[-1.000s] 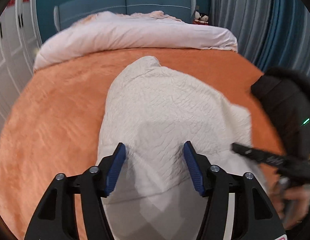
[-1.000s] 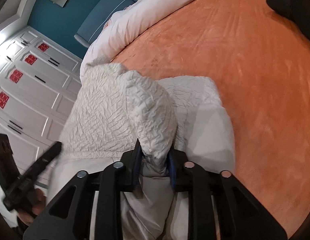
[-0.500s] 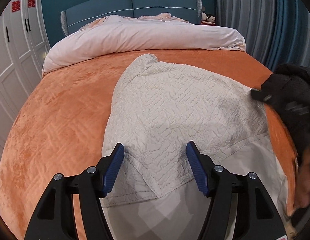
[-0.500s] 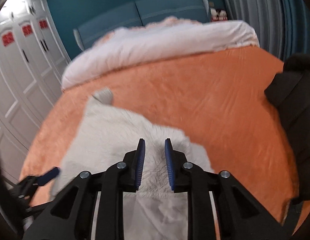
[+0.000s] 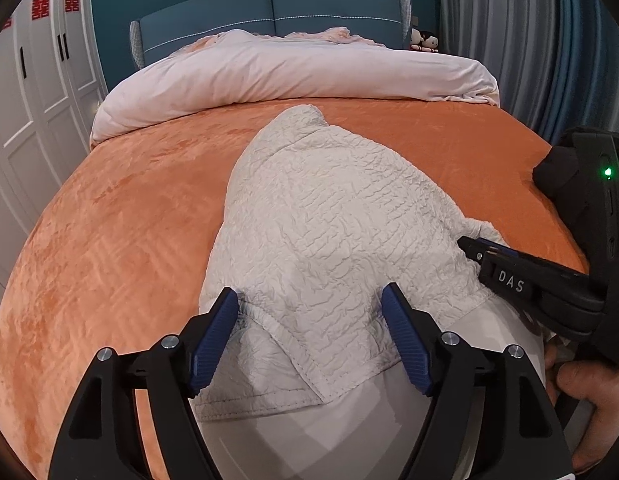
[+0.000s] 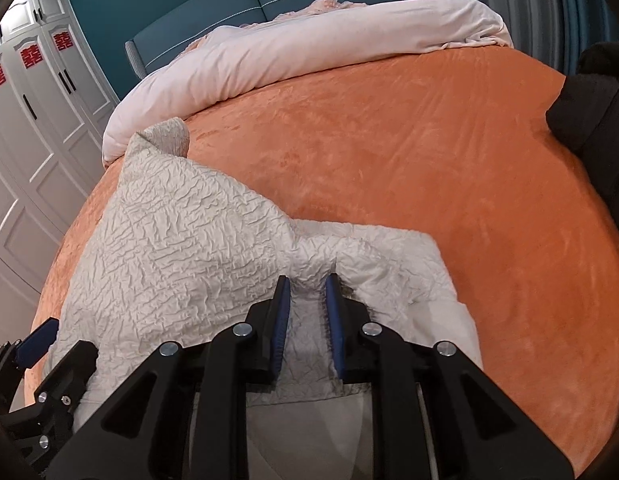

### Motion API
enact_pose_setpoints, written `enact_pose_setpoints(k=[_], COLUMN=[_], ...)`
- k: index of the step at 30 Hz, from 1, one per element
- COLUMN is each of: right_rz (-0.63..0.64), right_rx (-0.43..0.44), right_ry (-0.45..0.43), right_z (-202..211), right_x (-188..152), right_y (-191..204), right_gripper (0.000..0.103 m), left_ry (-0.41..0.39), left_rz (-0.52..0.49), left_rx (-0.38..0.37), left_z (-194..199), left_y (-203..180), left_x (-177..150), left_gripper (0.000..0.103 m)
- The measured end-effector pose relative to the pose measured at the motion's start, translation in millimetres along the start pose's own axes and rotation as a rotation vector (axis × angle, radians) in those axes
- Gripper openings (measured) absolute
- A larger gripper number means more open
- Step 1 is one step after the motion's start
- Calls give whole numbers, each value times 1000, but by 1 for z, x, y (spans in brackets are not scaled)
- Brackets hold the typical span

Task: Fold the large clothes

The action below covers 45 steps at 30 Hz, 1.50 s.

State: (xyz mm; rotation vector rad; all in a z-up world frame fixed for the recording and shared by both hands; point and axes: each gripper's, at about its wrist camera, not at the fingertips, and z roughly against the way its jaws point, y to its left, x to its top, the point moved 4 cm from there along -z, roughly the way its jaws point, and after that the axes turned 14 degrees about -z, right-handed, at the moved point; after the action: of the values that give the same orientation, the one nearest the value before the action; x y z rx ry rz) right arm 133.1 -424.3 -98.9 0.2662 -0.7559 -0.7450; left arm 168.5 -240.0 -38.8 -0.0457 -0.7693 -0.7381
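Note:
A cream crinkled garment [image 5: 329, 208] lies folded over on the orange bed cover [image 5: 129, 220], its smooth lining showing at the near hem. My left gripper [image 5: 309, 296] hovers over that hem, jaws wide and still opening, the pads clear of the cloth. In the left wrist view my right gripper [image 5: 467, 244] comes in from the right at the garment's right edge. Its own view shows the right gripper [image 6: 307, 280] with narrow jaws closing on a pinched ridge of the garment [image 6: 181, 240]. The left gripper's blue pad [image 6: 33, 340] shows at the lower left.
A pink duvet [image 5: 289, 68] is bunched at the head of the bed before a blue headboard [image 5: 269, 12]. White wardrobe doors [image 5: 29, 100] line the left, grey curtains [image 5: 529, 40] the right. Dark clothing [image 6: 589, 120] sits at the bed's right edge. A hand [image 5: 589, 400] holds the right gripper.
The raised fold held by the right gripper has come down flat on the garment. The right gripper rolled level and now pinches a ridge at the right edge. The left jaws have spread wider.

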Motion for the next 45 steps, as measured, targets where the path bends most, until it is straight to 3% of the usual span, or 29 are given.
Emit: enact_pose_setpoints(k=[20, 22, 27, 29, 33, 35, 38, 41, 45], right_rz=[-10, 14, 129, 191, 293, 272, 144, 107, 112], right_rx=[42, 7, 132, 155, 68, 62, 150, 182, 161], right_ry=[-10, 8, 21, 67, 144, 215, 286, 301, 269], right_z=[-14, -2, 26, 14, -37, -64, -87, -92, -98], right_x=[-12, 1, 41, 46, 37, 27, 26, 22, 13], right_y=[-7, 5, 73, 101, 125, 119, 98, 89, 89], right_gripper=[16, 21, 21, 21, 21, 19, 19, 19, 19], left_ry=[-88, -89, -89, -89, -88, -74, -61, -58, -53], left_rz=[-8, -4, 17, 18, 29, 39, 40, 24, 0], left_rx=[61, 63, 57, 57, 52, 48, 44, 57, 81], left_z=[-15, -14, -13, -13, -12, -15, -18, -20, -24], left_y=[-6, -4, 0, 0, 0, 3, 2, -4, -8], left_x=[-22, -23, -24, -24, -23, -23, -22, -22, -24], left_gripper=[79, 79, 80, 80, 80, 80, 80, 80, 80])
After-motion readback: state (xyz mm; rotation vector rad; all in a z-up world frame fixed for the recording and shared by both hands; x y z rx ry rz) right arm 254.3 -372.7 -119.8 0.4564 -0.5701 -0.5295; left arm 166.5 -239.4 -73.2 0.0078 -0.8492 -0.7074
